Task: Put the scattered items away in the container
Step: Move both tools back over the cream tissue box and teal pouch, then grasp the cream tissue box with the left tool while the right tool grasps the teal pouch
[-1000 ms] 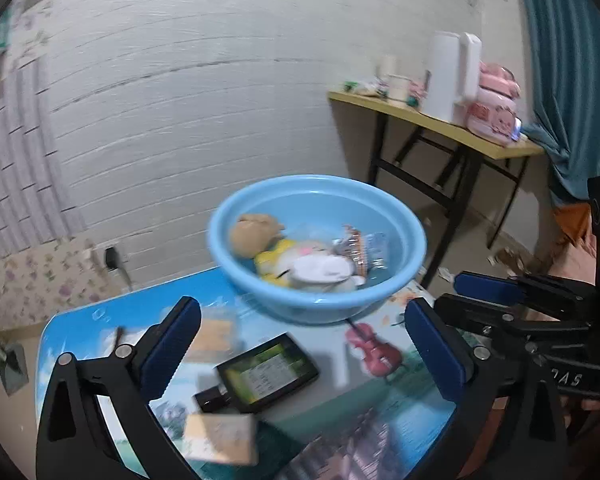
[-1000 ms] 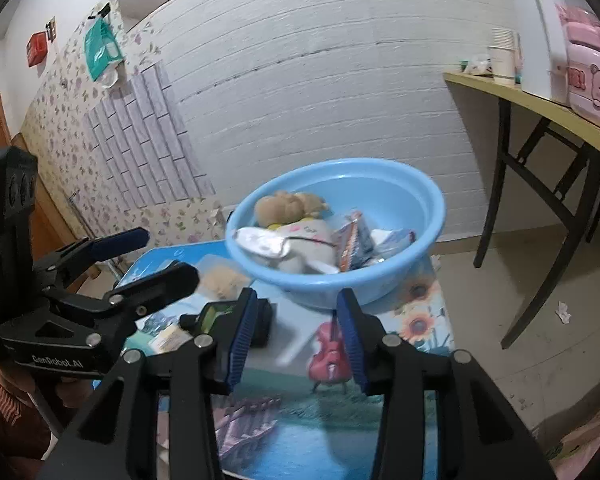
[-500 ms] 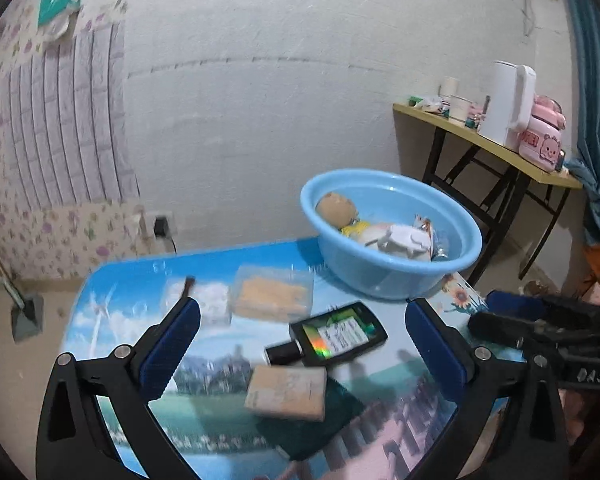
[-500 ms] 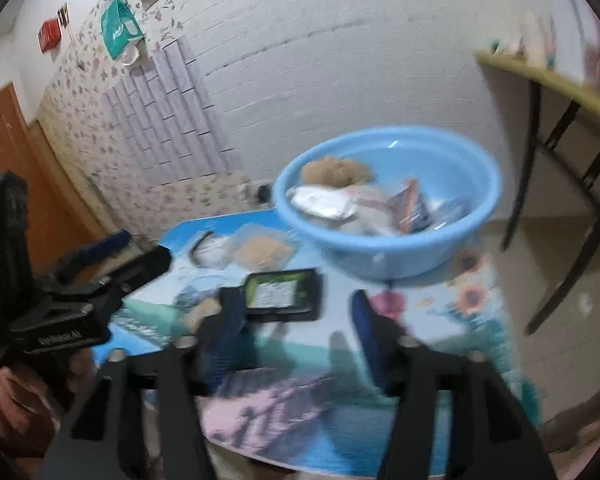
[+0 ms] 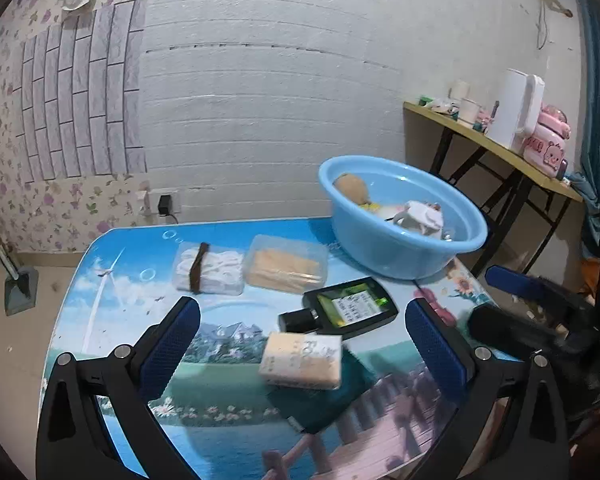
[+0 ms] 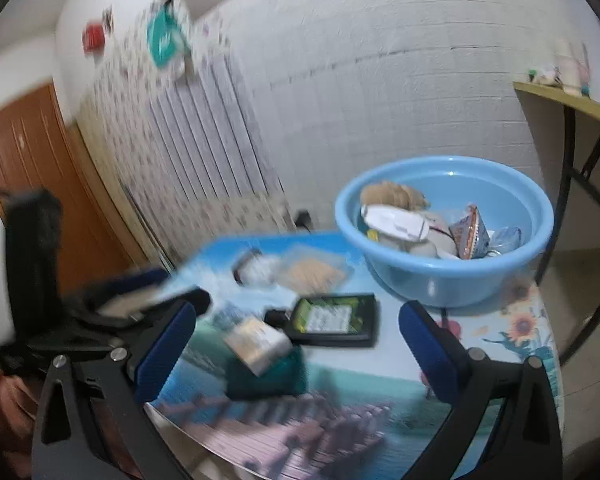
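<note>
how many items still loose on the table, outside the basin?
5. White bundle and clear box side by side at the far end; black bottle near the basin; beige packet lying on the green cloth. None look hidden.

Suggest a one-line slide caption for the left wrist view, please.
Open left gripper above a wrapped bar and black bottle, blue basin beyond.

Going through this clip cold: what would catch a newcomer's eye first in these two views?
Probably the blue basin at the table's far right corner, already holding a plush toy and snack packets. Next, the items left on the picture-printed table: a black bottle, a beige bar on a green cloth, and two clear packs behind them. Both grippers frame the views with nothing between their fingers.
</note>
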### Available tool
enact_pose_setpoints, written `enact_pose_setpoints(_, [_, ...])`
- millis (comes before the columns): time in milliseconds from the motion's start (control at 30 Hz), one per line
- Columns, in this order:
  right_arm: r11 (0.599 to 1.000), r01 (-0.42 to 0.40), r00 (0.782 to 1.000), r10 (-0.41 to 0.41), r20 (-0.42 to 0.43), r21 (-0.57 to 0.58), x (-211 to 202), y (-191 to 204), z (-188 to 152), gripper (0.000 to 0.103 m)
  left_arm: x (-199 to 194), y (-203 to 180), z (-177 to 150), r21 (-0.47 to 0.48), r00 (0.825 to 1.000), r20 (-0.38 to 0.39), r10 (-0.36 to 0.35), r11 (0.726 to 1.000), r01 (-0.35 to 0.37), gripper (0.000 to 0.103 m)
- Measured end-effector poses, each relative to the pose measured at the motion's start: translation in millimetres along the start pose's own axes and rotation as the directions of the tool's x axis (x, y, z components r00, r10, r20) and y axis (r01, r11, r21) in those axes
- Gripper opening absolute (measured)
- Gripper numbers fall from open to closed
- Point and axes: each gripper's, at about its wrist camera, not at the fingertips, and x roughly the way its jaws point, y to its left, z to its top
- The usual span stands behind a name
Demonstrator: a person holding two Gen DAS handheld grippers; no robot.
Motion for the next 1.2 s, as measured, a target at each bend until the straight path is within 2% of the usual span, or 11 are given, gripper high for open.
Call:
enact_pose_setpoints(133, [0.993, 0.101, 0.992, -0.105, -0.064, -0.059, 8.4, 5.5, -3.7, 0.103, -2.1, 6.5, -4.0, 0.004, 1.0, -0.004, 0.006, 1.0, -0.006, 0.103])
enact_pose_setpoints(200, [0.975, 0.217, 0.971, -0.221, -0.087, -0.046, 12.0, 1.1, -7.6, 0.103, -3.0, 10.1, -6.1, -0.004, 1.0, -0.008, 0.004, 1.0, -0.004, 0.103])
enact_pose_setpoints(267, [0.966, 0.258, 0.957, -0.26, -0.127, -0.028, 16.9, -5.4, -9.7, 0.1, -4.5, 14.1, -8.4, -0.015, 1.0, -0.009, 0.009, 1.0, -0.009, 0.103])
enact_pose_setpoints(300, [0.97, 0.244, 0.959, -0.243, -0.143, -0.01, 17.9, -9.8, -11.1, 0.096, -6.0, 16.4, -10.3, -0.018, 1.0, -0.011, 0.011, 1.0, -0.011, 0.103])
enact_pose_setpoints(367, [0.975, 0.219, 0.962, -0.212, -0.174, 0.023, 19.5, -14.5, -12.9, 0.096, -8.2, 19.5, -13.4, -0.01, 1.0, -0.014, 0.013, 1.0, -0.013, 0.103])
enact_pose_setpoints(433, [0.984, 0.161, 0.969, -0.142, -0.2, 0.08, 21.4, -18.7, -17.1, 0.093, -8.7, 22.1, -18.4, 0.005, 0.999, -0.025, 0.026, 1.0, -0.026, 0.103])
enact_pose_setpoints(767, [0.988, 0.106, 0.964, -0.075, -0.254, 0.111, 38.6, -16.9, -40.4, 0.086, 3.9, 32.7, -47.9, 0.022, 0.995, -0.097, 0.03, 0.999, -0.028, 0.103])
enact_pose_setpoints(867, [0.989, 0.106, 0.962, -0.076, -0.264, 0.104, 44.3, -17.1, -43.0, 0.086, 10.6, 28.2, -49.4, 0.046, 0.994, -0.106, 0.015, 0.999, -0.01, 0.103])
enact_pose_setpoints(1067, [0.985, 0.139, 0.956, -0.107, -0.272, 0.101, 48.1, -20.1, -46.2, 0.085, 29.4, 19.0, -51.0, 0.013, 0.988, -0.145, -0.05, 0.999, 0.053, 0.103])
enact_pose_setpoints(1200, [0.984, 0.143, 0.957, -0.111, -0.268, 0.104, 46.6, -23.0, -43.3, 0.085, 43.7, 6.5, -47.3, 0.064, 0.987, -0.154, -0.052, 0.996, 0.063, 0.103])
